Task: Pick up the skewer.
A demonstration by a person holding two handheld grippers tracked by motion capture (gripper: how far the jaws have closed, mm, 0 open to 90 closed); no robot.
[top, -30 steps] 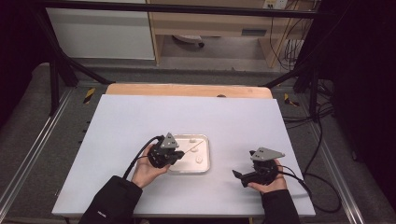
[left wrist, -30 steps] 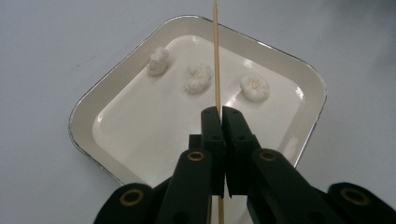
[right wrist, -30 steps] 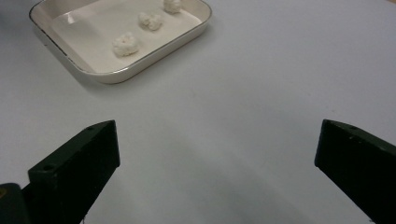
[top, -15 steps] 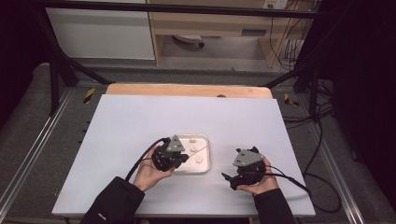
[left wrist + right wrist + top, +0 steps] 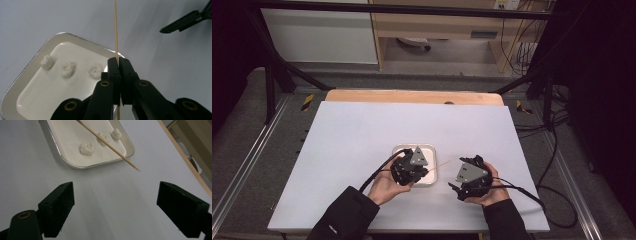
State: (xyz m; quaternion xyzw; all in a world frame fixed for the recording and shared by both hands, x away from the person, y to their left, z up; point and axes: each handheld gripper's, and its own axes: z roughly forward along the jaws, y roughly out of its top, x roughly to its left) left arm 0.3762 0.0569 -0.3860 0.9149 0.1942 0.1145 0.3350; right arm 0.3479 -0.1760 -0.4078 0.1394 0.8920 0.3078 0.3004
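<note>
- The right gripper, a second ago out toward the right of the tabletop, has moved left and now sits near the tray, its fingers spread wide.
- The left gripper has edged right over the tray, the skewer clamped in it pointing toward the right gripper.
</note>
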